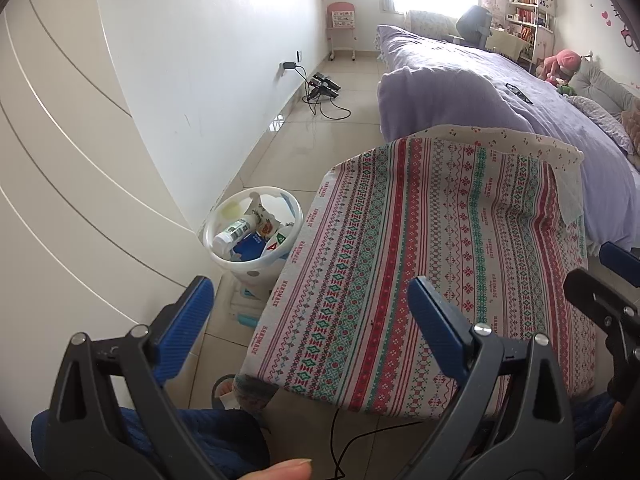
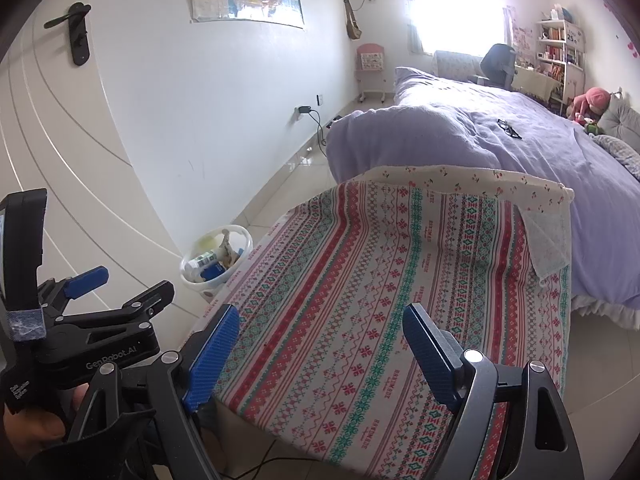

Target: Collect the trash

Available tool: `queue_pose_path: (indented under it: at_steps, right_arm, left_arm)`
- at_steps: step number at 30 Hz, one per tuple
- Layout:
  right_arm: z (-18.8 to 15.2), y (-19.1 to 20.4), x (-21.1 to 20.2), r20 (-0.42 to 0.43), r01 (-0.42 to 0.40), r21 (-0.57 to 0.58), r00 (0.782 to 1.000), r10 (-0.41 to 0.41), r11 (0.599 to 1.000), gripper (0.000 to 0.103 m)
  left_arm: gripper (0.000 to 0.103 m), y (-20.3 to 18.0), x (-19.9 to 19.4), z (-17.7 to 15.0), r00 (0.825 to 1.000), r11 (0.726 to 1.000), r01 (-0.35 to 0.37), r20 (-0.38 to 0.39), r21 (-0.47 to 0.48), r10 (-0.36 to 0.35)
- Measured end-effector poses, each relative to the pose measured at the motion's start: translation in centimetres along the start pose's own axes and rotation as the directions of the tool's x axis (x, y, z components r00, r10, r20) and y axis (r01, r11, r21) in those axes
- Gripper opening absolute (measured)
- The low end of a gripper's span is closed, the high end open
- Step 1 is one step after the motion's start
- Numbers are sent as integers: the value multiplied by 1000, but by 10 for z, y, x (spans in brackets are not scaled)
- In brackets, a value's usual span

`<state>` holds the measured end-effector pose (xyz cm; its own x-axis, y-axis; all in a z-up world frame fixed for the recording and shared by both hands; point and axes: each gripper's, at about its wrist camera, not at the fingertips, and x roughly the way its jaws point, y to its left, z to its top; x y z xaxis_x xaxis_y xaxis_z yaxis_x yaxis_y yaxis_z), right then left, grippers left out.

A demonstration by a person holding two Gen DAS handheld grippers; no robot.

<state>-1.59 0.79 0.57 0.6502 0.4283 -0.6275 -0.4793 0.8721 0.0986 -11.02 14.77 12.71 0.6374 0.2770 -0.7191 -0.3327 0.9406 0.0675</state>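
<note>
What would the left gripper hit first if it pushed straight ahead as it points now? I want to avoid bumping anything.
Most likely the patterned cloth over the low table; the open left gripper aims across it. The trash bin sits off to the left, outside that line. Depth is uncertain.

A white round trash bin stands upright on the floor beside the wall, holding a tilted white bottle, a blue carton and crumpled wrappers.

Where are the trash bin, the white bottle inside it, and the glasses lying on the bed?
trash bin (image 1: 294, 204): left wrist view, its white rim.
white bottle (image 1: 230, 234): left wrist view, its body.
glasses (image 2: 509, 128): right wrist view, the dark frame.
</note>
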Motion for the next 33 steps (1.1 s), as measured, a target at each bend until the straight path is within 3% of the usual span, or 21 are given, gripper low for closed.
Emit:
queue_pose_path:
  at_steps: [33]
  right_arm:
    - [1, 6, 7, -11, 9, 7, 1000, -9, 1000, 85]
  left_arm:
    - [97, 8, -4, 0, 1000, 1000, 21, 12, -11, -21]
